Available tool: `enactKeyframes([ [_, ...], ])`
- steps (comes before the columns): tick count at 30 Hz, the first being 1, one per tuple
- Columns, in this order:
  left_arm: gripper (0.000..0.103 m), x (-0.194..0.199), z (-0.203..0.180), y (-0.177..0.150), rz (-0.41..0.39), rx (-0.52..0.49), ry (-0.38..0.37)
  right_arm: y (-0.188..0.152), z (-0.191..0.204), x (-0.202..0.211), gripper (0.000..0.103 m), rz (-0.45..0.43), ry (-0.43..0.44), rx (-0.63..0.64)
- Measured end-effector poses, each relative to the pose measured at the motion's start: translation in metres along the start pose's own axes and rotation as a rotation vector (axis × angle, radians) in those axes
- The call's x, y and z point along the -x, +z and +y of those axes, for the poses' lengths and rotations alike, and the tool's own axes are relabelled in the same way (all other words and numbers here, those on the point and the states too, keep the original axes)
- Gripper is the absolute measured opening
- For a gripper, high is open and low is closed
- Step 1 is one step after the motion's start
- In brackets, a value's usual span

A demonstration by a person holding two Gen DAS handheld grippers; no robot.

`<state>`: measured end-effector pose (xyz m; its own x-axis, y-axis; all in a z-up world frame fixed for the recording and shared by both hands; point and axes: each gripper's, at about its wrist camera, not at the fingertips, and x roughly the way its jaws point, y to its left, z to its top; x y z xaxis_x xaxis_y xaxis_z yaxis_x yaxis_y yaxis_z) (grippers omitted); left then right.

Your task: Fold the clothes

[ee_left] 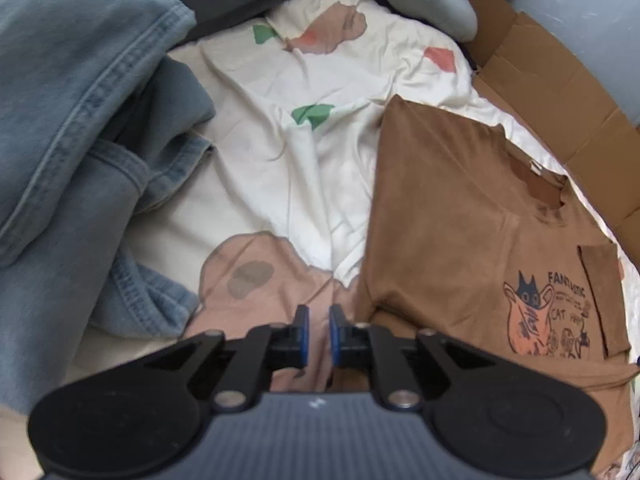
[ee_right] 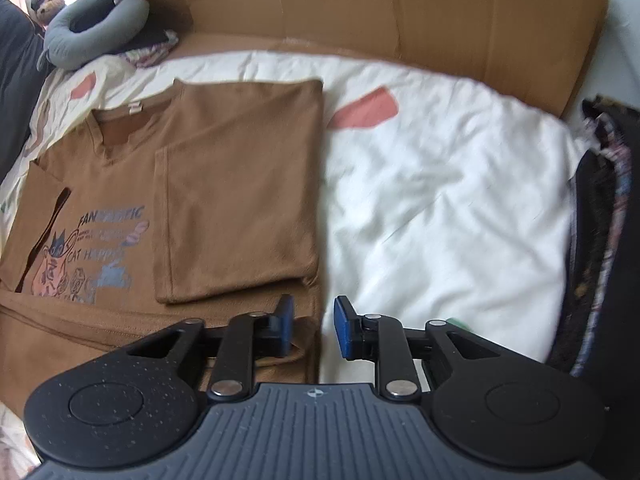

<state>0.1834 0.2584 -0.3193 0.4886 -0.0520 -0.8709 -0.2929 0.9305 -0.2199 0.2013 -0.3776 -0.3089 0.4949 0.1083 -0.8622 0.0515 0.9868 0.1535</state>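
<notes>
Broadly, a white bedsheet (ee_right: 440,200) with pink and green patches spreads ahead of both pairs of fingers, and a sheet of cardboard (ee_right: 400,12) stands along its far edge. On it lies the brown T-shirt (ee_right: 240,184), front up with a cat print, both sides folded in over the chest; it sits ahead and to the left of the right gripper (ee_right: 314,328), whose left finger hangs over the shirt's right edge while the right finger is over bare sheet. Those jaws stand apart, holding nothing. From the left gripper (ee_left: 319,334) the same shirt lies ahead to the right, and a heap of blue denim (ee_left: 80,120) lies to the left. Its jaws are drawn near with a narrow gap, empty, above a pink patch.
</notes>
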Motion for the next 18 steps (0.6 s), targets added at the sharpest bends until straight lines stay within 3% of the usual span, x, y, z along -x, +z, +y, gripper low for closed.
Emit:
enactKeyframes([
  [3, 0.018, 0.011, 0.001, -0.006, -0.001, 0.000, 0.001, -0.001, -0.004, 0.007, 0.034, -0.029, 0.002, -0.019],
  [5, 0.033, 0.016, 0.000, -0.011, 0.001, -0.021, 0.010, -0.003, -0.007, 0.012, 0.036, -0.039, 0.007, -0.036],
  [7, 0.040, 0.018, -0.005, -0.017, 0.010, -0.066, 0.029, -0.007, -0.008, 0.014, 0.041, -0.042, 0.013, -0.049],
  [13, 0.049, 0.011, -0.019, -0.032, 0.019, -0.150, 0.032, -0.026, -0.006, 0.012, 0.041, -0.023, 0.024, -0.062],
  [18, 0.049, -0.006, -0.031, -0.037, 0.049, -0.205, 0.010, -0.036, -0.007, 0.009, 0.042, -0.015, 0.026, -0.049],
])
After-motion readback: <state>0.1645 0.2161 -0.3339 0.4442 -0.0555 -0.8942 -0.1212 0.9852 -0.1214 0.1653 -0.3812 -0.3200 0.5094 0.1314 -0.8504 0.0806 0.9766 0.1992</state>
